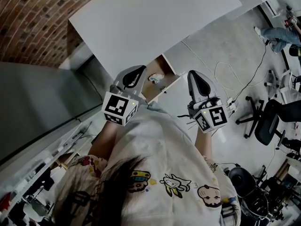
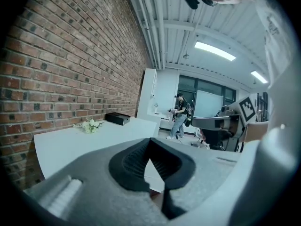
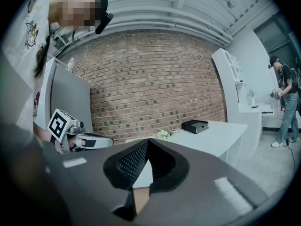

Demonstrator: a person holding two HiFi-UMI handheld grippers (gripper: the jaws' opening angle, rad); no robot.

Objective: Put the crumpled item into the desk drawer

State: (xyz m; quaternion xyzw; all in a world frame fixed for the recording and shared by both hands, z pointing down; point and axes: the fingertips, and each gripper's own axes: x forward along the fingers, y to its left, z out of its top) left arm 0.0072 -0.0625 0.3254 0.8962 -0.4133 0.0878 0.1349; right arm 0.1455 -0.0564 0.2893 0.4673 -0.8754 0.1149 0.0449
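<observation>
"Where was the crumpled item (image 1: pixel 155 77) when you looked?"

"In the drawer (image 1: pixel 151 92), as far as I could judge. A small pale wad lay inside it, just above the middle of the head view, below the near edge of the white worktop (image 1: pixel 155 22). From that height it was tiny, so I wouldn't swear what it was made of."

"And the claws?"

"Both empty. The left claw (image 2: pixel 150 142) had its tips pressed together with nothing between the jaws, only the dark hollow behind the pads. The right claw (image 3: pixel 148 142) was the same: closed on air."

"Why hold them like that?"

"My guess is there was nothing left to carry. The person had them up in front of the chest, one on each side of the drawer. The left one sat just beside the drawer's left edge in the frame, the right one a little apart on the other side. Each pointed out across the worktop toward the brick wall (image 3: pixel 155 79), not down into the drawer. The drawer stood open, so I'd say pushing it shut was what remained, and a closed claw suits a nudge."

"Anything in the way?"

"No. The flowers (image 2: pixel 90 125) and a black box (image 2: pixel 117 118) sat at the far end by the wall, well apart from the drawer."
</observation>
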